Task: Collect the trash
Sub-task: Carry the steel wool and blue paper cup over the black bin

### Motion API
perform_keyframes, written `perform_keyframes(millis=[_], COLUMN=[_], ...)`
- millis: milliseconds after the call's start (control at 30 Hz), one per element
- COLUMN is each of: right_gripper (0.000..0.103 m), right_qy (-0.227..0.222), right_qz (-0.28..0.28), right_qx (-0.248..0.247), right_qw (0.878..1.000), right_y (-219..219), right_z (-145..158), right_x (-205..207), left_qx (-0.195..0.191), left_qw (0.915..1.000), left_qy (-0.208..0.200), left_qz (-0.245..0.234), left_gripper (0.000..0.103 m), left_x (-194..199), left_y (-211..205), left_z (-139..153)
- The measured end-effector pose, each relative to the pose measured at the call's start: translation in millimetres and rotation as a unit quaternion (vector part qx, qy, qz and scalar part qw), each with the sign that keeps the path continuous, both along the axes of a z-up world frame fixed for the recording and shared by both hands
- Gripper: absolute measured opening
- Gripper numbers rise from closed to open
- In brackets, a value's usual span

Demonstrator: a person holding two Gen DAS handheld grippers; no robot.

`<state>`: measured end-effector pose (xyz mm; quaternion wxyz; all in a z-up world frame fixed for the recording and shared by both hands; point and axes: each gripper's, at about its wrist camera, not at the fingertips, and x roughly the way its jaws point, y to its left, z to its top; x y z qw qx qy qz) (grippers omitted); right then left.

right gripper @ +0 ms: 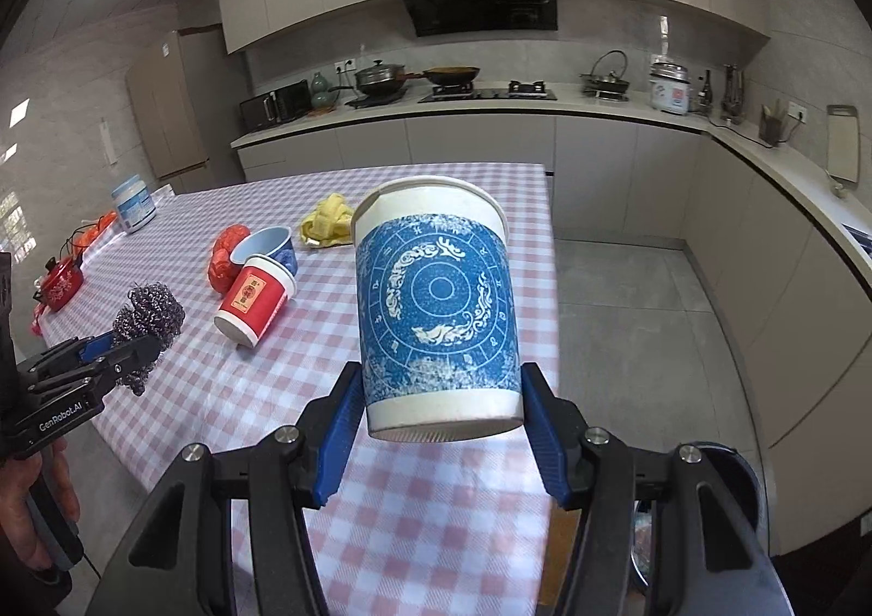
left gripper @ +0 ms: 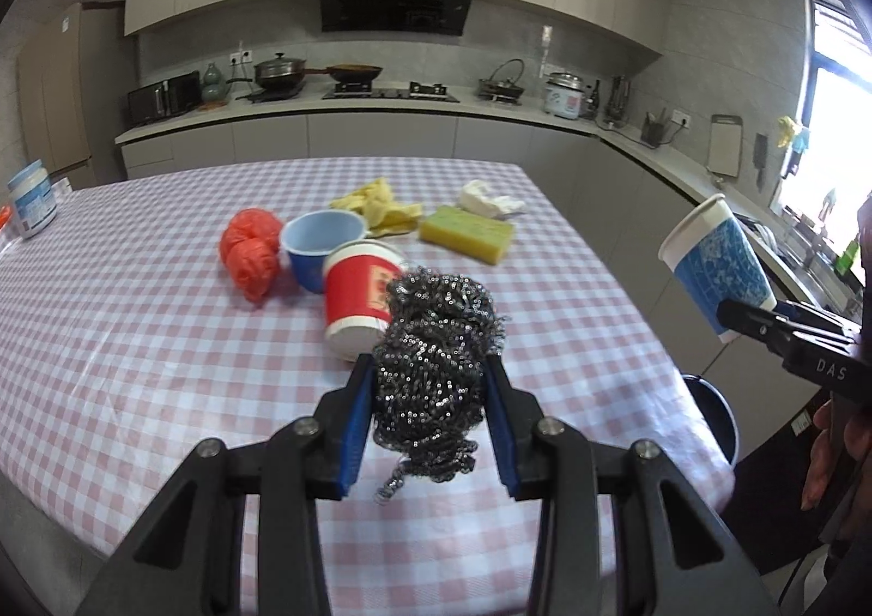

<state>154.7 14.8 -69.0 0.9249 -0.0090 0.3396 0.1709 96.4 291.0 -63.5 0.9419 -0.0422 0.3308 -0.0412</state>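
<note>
My left gripper (left gripper: 430, 398) is shut on a steel wool scourer (left gripper: 436, 365) and holds it above the checked table (left gripper: 136, 343); the scourer also shows in the right wrist view (right gripper: 147, 321). My right gripper (right gripper: 441, 398) is shut on a blue patterned paper cup (right gripper: 436, 310), held upright over the table's right edge; the cup also shows in the left wrist view (left gripper: 714, 261). A red paper cup (left gripper: 359, 294) lies on its side on the table, next to a blue bowl (left gripper: 319, 248).
On the table lie an orange plastic bag (left gripper: 250, 251), a yellow cloth (left gripper: 381, 207), a yellow-green sponge (left gripper: 466, 234), a white crumpled tissue (left gripper: 488, 199) and a white jar (left gripper: 32, 199). A dark bin (right gripper: 730, 507) stands on the floor beside the table. Kitchen counters run behind.
</note>
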Motion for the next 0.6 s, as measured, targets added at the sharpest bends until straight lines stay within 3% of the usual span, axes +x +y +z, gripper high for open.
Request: perform_keyframes(millis=[600], right_gripper=[0.059], right_qy=[-0.006], right_qz=[-0.060], right_qx=[-0.006], right_qw=[0.998], right_y=[-109], right_z=[9], right_x=[-46], left_qx=[-0.001], left_qw=[0.9981], left_qy=[-0.012], left_qz=[-0.060], left_gripper=[0.040], left_x=[-8], left_y=[-105], left_z=[13])
